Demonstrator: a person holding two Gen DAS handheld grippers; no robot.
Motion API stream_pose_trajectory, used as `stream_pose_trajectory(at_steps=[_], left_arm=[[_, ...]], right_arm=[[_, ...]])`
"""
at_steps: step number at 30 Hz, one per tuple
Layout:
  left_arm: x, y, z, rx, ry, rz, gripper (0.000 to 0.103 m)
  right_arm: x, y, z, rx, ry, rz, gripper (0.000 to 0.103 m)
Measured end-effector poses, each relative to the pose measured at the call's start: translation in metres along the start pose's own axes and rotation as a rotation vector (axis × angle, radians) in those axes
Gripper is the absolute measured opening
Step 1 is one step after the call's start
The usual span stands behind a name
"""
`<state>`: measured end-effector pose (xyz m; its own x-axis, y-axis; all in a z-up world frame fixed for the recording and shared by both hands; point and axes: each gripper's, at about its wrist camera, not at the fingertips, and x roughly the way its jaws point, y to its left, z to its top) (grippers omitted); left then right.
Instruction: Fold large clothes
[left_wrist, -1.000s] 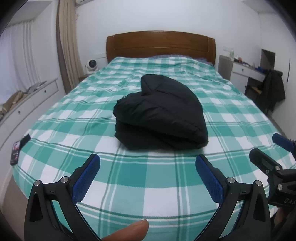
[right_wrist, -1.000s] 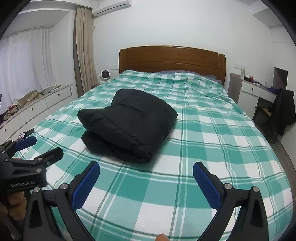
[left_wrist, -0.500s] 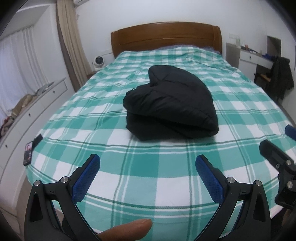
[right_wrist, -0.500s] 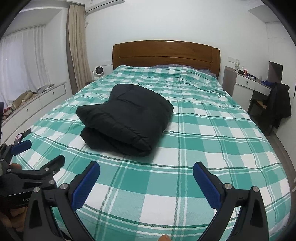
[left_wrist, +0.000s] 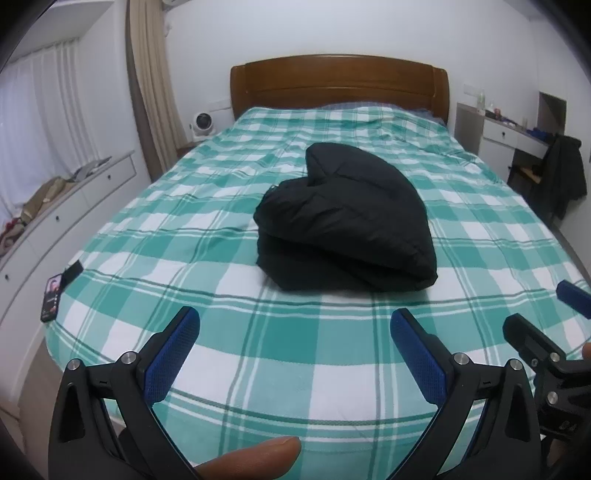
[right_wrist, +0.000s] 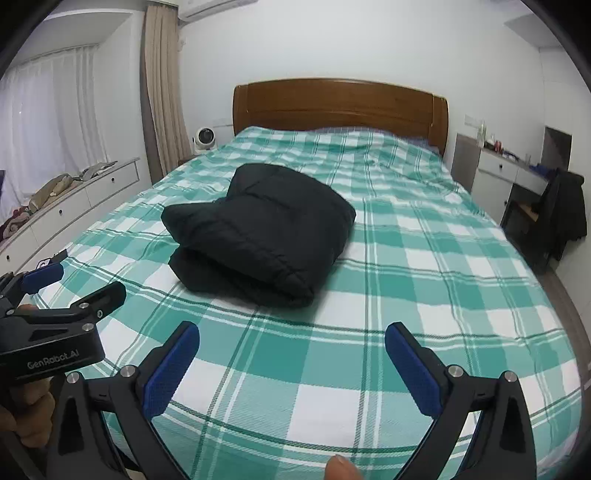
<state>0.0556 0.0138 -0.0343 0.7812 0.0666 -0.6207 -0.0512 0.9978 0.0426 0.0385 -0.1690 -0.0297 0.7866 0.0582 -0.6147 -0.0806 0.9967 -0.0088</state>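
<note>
I see one black jacket (left_wrist: 343, 225) folded into a thick bundle mid-bed, its long axis running toward the headboard (left_wrist: 338, 85), fold edge facing the foot edge. Nothing lies between it and my two grippers: the left gripper (left_wrist: 295, 354) and right gripper (right_wrist: 291, 360) both gape wide, empty, over the bed (left_wrist: 258, 369) foot. One phone (left_wrist: 51, 297) lies at the left edge.
</note>
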Motion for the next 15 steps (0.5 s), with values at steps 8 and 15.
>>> stream_pose_trajectory(at_steps=[8,15], left_arm=[[0.005,-0.003,-0.001,0.026,0.017,0.009,0.103],[0.003,-0.013,-0.003,0.056,0.023,0.019,0.103]], right_arm=[[0.011,-0.003,0.003,0.017,0.043,-0.049,0.102],[0.007,0.003,0.005,0.002,0.047,-0.08,0.102]])
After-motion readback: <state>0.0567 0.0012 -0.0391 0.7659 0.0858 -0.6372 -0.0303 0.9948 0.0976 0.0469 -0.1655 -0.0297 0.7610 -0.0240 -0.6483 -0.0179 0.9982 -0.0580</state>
